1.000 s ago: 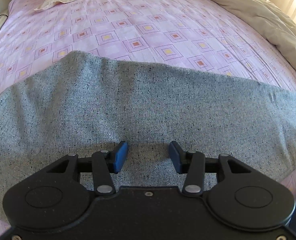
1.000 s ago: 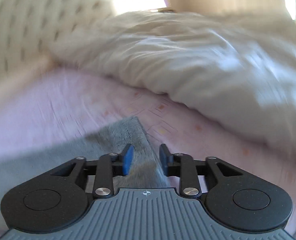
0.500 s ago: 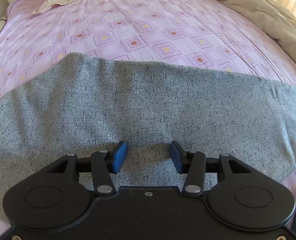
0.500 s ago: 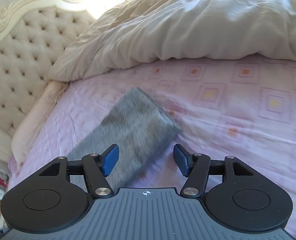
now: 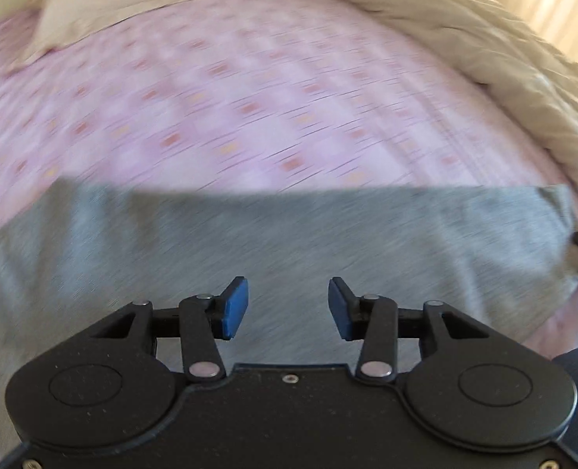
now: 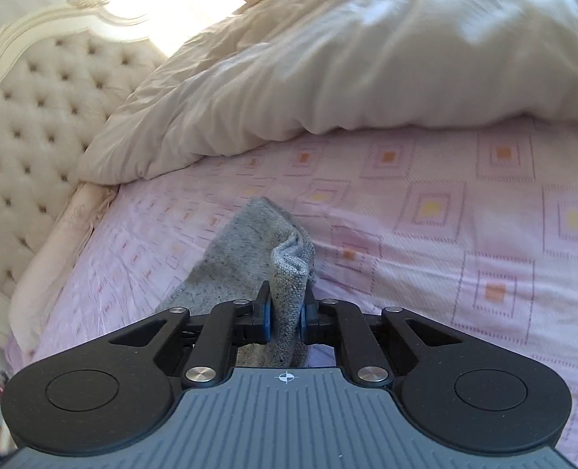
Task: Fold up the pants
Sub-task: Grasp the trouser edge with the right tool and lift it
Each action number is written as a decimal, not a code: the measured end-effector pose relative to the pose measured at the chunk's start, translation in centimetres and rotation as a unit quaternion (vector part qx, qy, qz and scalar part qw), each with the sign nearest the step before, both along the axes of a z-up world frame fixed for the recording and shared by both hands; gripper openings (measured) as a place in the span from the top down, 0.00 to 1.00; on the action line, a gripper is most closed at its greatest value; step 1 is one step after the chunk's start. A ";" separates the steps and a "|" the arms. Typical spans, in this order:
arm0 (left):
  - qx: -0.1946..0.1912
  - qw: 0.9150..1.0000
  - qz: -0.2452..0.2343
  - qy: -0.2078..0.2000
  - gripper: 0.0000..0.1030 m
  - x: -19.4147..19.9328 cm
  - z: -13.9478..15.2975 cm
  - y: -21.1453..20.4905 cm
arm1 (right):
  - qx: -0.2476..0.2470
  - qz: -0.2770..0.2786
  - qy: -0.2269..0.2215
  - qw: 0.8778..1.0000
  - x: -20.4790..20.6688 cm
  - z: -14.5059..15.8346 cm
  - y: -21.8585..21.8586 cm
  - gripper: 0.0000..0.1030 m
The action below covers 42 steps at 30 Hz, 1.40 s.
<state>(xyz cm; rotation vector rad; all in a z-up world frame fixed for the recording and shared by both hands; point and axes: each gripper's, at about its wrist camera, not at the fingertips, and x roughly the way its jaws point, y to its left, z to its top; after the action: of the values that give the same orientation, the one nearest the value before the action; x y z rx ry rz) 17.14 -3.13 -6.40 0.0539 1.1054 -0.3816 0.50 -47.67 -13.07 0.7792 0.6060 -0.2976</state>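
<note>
Two blue right fingers (image 6: 266, 322) of my right gripper (image 6: 285, 318) have just closed, pinching a bunched corner of the grey knitted pants (image 6: 289, 273) between them. My left gripper (image 5: 287, 308) hangs with fingers apart, nothing between them, the pants spread flat beneath and ahead on the pink patterned bed sheet (image 5: 249, 97).

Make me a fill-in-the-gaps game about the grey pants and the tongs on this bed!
1. The right tongs pinch a bunched end of the ____ pants.
2. The left tongs are ____, holding nothing.
3. The bedsheet is mostly ____.
4. A cream ____ lies heaped beyond the pants.

Missing words: grey, open, pink, duvet
</note>
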 end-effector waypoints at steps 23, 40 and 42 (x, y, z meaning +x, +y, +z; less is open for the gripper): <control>-0.020 0.996 -0.065 0.053 0.50 2.5 -1.7 -11.5 | -0.052 0.067 -0.015 0.996 1.0 3.7 1.1 0.88; -0.043 0.993 -0.060 0.087 0.48 -2.3 -2.5 -7.2 | -0.107 0.119 -0.030 0.987 1.9 9.7 6.1 0.88; -0.044 0.995 -0.033 0.081 0.48 -2.1 -2.0 -4.2 | -0.125 0.139 -0.036 0.982 2.5 11.2 8.0 0.88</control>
<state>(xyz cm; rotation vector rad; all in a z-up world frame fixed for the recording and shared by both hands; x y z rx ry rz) 15.07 -7.35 -8.36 -0.0182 1.2476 -0.4996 2.98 -39.64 -1.91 0.4532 0.5873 -0.0848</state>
